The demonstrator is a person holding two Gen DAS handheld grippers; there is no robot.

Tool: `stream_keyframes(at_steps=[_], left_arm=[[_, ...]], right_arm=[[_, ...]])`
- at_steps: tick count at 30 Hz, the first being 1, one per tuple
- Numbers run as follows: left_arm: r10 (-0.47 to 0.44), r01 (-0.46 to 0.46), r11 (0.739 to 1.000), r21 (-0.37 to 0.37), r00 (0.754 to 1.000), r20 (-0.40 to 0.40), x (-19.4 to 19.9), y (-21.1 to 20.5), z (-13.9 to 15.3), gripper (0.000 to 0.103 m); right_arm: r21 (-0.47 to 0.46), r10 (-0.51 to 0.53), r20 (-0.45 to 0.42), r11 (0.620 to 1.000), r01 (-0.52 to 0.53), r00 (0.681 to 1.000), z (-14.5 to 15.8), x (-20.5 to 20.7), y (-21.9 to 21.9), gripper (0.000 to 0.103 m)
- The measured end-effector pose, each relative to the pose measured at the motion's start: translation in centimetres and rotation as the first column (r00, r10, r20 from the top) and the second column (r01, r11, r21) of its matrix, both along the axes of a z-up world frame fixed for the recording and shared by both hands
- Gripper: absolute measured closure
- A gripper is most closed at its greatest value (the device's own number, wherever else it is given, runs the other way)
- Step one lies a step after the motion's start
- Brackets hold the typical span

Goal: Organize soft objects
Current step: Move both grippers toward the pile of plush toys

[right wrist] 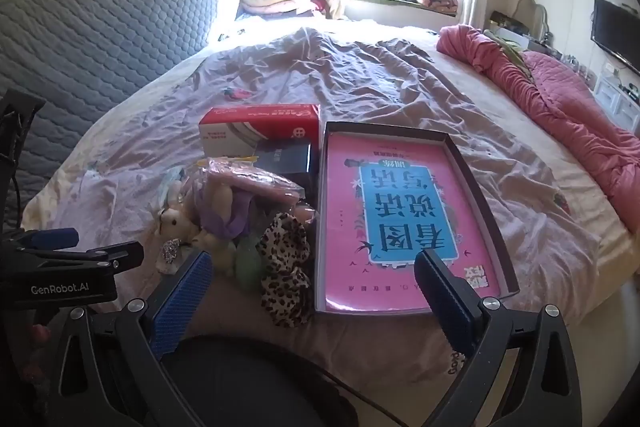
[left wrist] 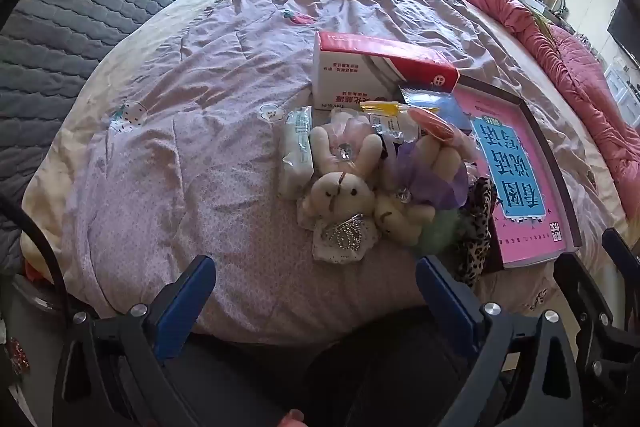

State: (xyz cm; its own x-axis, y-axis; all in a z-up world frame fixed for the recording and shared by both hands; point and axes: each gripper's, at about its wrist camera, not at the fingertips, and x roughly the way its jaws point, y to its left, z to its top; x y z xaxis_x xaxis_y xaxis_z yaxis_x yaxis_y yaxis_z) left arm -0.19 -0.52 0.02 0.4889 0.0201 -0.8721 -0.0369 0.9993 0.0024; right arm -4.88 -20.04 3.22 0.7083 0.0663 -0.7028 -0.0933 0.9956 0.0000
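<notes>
Sunlight from the window fell across the bed (left wrist: 224,131), its lilac quilt rumpled, a pink blanket (right wrist: 560,95) bunched along the far right edge. Near the edge closest to me lay the pile: a cream plush rabbit (left wrist: 340,193), a second plush in purple gauze (left wrist: 424,183), a green fluffy ball (left wrist: 436,231) and a leopard-print scrunchie (right wrist: 284,267), all touching. Just beside them on the right sat a shallow box (right wrist: 460,157) with a pink book (right wrist: 400,223) in it; behind the pile stood a red and white carton (left wrist: 376,67).

My left gripper (left wrist: 316,291) hung over the near edge with its blue fingers (left wrist: 184,303) wide apart and nothing between them. My right gripper (right wrist: 316,291) was just as wide and empty, aimed between the scrunchie and the box.

I judged that sorting had not yet begun. The next move called for lowering one gripper onto a single soft thing, probably the rabbit or the scrunchie, and closing gently without dragging its neighbours.
</notes>
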Motion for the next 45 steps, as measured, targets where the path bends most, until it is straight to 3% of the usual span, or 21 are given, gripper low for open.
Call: stream_keyframes(at_steps=[5,45], left_arm=[[0.012,-0.013,0.998,-0.060,1.000,-0.019,-0.5,0.7,0.2,0.002],[-0.036,0.036,0.999,-0.021,0.999,0.002,-1.7,-1.8,1.2,0.002]], right_arm=[[-0.026,-0.011,-0.005,1.000,0.011,1.000,-0.1,-0.3,0.3,0.002],[-0.020,-0.019,0.001,1.000,0.019,1.000,0.1,-1.3,-0.3,0.002]])
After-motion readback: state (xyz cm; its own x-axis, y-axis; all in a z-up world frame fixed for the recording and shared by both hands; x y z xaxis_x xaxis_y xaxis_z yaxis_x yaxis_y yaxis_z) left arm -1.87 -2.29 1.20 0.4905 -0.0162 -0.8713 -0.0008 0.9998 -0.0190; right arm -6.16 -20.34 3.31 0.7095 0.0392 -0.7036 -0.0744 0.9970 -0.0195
